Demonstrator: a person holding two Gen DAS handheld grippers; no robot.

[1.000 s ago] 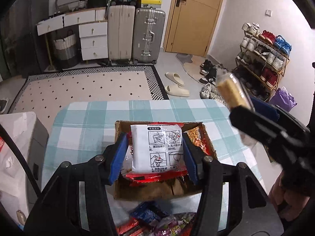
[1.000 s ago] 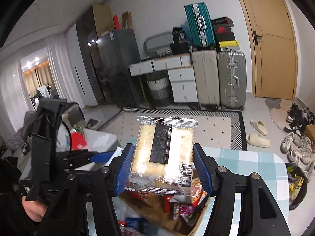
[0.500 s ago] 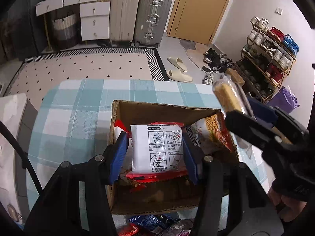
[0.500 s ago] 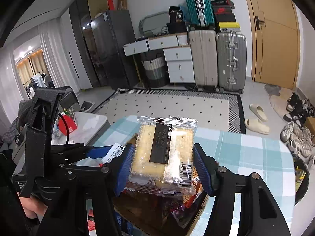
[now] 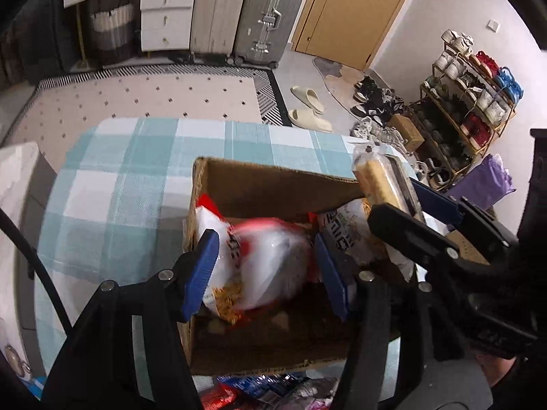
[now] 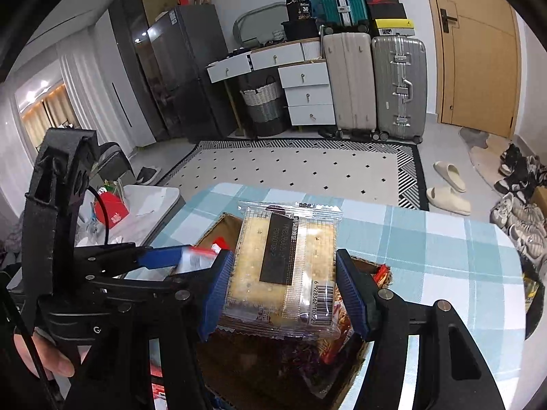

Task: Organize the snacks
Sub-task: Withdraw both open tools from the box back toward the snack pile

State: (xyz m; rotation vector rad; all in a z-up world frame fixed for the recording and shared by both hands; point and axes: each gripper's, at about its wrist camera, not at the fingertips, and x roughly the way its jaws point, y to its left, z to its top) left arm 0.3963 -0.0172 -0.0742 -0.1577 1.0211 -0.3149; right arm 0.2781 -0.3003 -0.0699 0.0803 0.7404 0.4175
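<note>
Step in hand: dropping snacks into the cardboard box (image 5: 273,184); I judge the task partway done, with loose packets (image 5: 266,389) lying on the surface in front of the box.
Left gripper (image 5: 266,270): tilted steeply down over the open box, its jaws having just been opening; the red-and-white snack packet (image 5: 273,266) is a blur between the blue pads and looks to be falling free among the packets inside, though the blur keeps me from being sure no pad touches it.
Right gripper (image 6: 285,290): angled down less steeply, jaws clamped on the cracker packet (image 6: 290,263) by its two side edges, held flat above the box's right side.
Next move: the right one should come down over a free spot in the box and part its jaws; the left should lift clear first, since the two sit close together.
Surface (image 5: 130,177): blue-and-white checked cloth, box near its front edge.
Beyond: patterned rug (image 6: 301,167), suitcases, a door.
</note>
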